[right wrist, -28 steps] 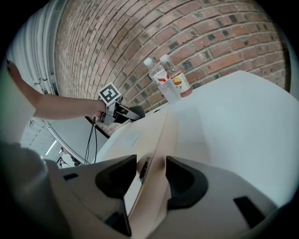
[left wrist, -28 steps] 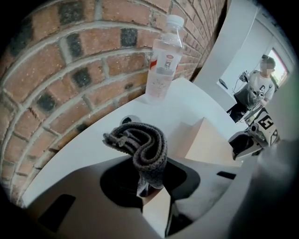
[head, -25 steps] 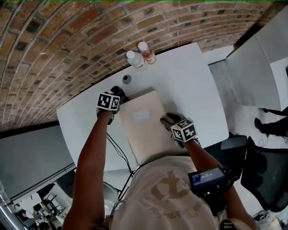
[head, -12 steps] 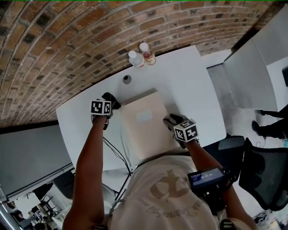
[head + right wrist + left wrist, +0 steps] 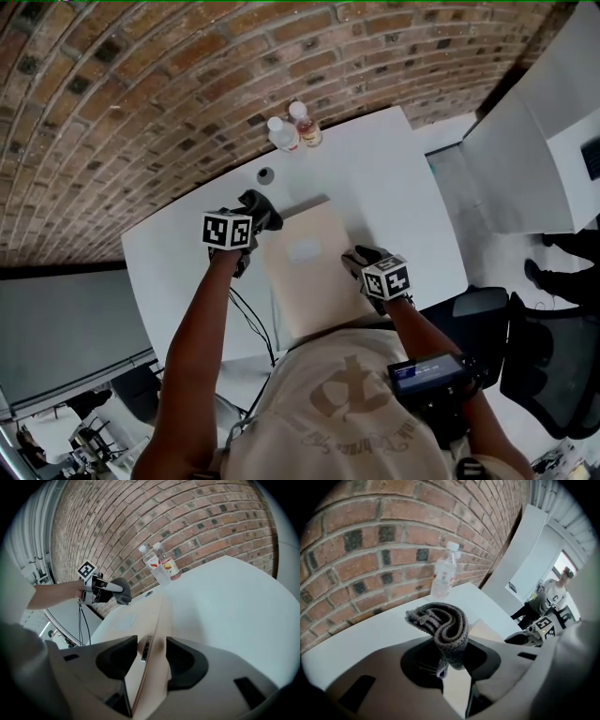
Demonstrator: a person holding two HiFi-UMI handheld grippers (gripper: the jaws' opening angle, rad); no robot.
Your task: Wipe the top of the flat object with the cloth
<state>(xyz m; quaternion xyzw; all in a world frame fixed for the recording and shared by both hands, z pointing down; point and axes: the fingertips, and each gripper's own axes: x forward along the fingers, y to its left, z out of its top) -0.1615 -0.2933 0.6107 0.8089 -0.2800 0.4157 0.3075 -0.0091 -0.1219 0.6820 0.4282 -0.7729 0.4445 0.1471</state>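
- White table [image 5: 394, 178] under the brick wall [image 5: 141, 94]: your left gripper [image 5: 255, 214], clamped on the cloth [image 5: 446, 625], has returned to the flat object's [image 5: 314, 272] far-left corner.
- Your right gripper [image 5: 359, 257] pinches its right edge, so wiping can continue.

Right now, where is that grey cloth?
The grey cloth is pinched in the left tongs, at the head view's left, by the far left corner of the tan flat object, short of the two bottles.
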